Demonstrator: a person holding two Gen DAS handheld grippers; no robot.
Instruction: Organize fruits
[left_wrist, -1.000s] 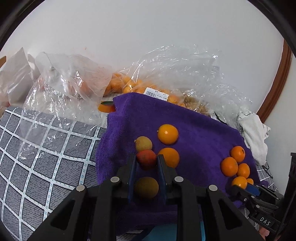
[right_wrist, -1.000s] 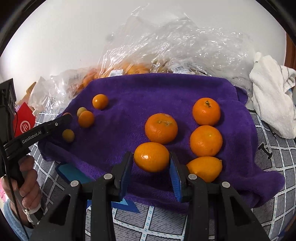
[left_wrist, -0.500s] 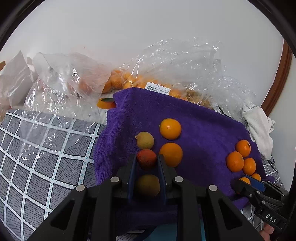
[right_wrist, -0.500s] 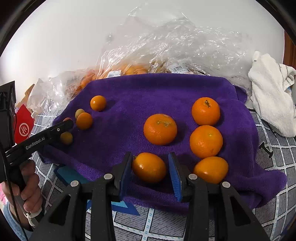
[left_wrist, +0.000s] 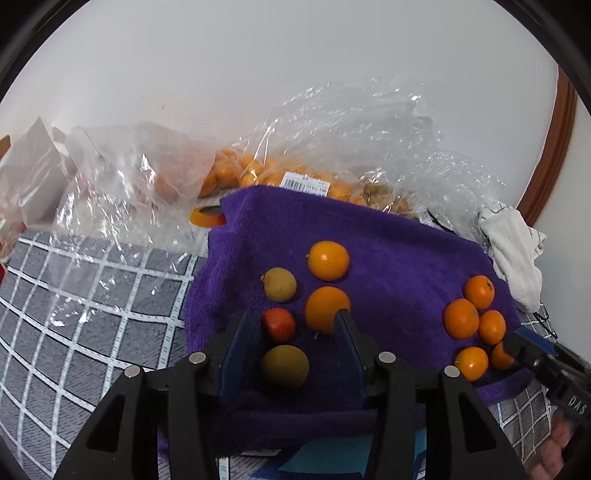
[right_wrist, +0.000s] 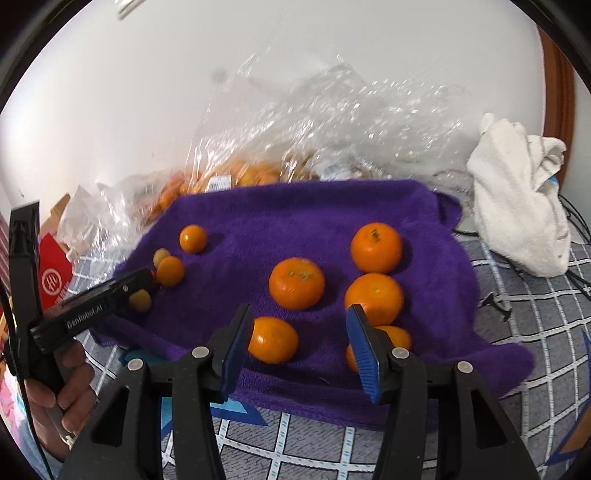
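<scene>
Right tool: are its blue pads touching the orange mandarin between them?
Apart. In the right wrist view the right tool is opening; purple towel shows between the orange mandarin and the right-hand pad, though the left-hand pad sits very near it.

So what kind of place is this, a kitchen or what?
Probably a home, maybe a bed: a grey checked cover lies under a purple towel, with shop bags of fruit against a plain wall.
</scene>
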